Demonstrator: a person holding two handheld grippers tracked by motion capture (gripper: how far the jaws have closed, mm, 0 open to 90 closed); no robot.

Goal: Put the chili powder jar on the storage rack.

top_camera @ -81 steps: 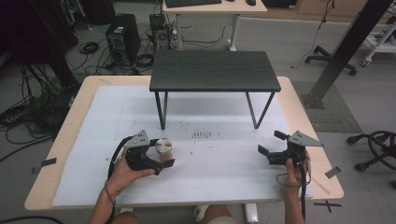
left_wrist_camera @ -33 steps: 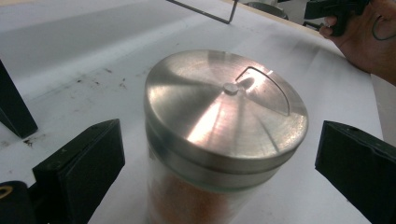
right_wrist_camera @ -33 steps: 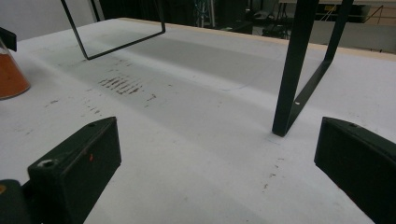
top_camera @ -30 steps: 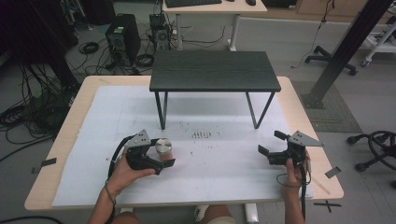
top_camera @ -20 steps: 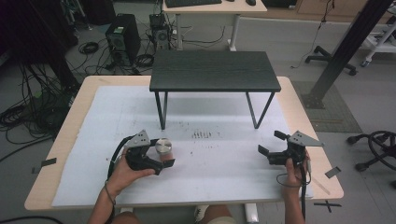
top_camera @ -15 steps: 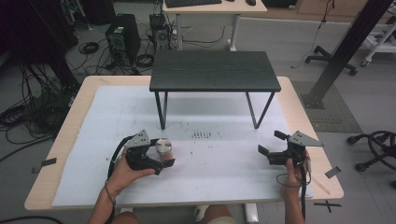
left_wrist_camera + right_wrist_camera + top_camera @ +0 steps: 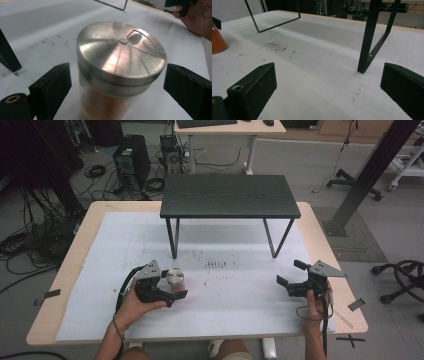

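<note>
A glass jar point(image 7: 175, 276) with a brushed-metal lid stands upright on the white sheet at the front left; it holds orange powder point(image 7: 100, 105). My left gripper point(image 7: 174, 284) straddles it, one jaw on each side. The jaws have just been closing, and in the left gripper view point(image 7: 116, 75) a gap still shows between each jaw and the jar point(image 7: 120, 57). My right gripper point(image 7: 290, 273) rests at the front right, open, with nothing between its jaws point(image 7: 328, 75). The jar's base point(image 7: 218, 40) shows at the far left of the right gripper view.
A low black table point(image 7: 230, 195) on thin metal legs stands on the white sheet point(image 7: 225, 245) at the back centre; one leg point(image 7: 369, 45) is close ahead of my right gripper. Dark smudges point(image 7: 220, 265) mark the sheet's middle. Cables and computers lie on the floor beyond.
</note>
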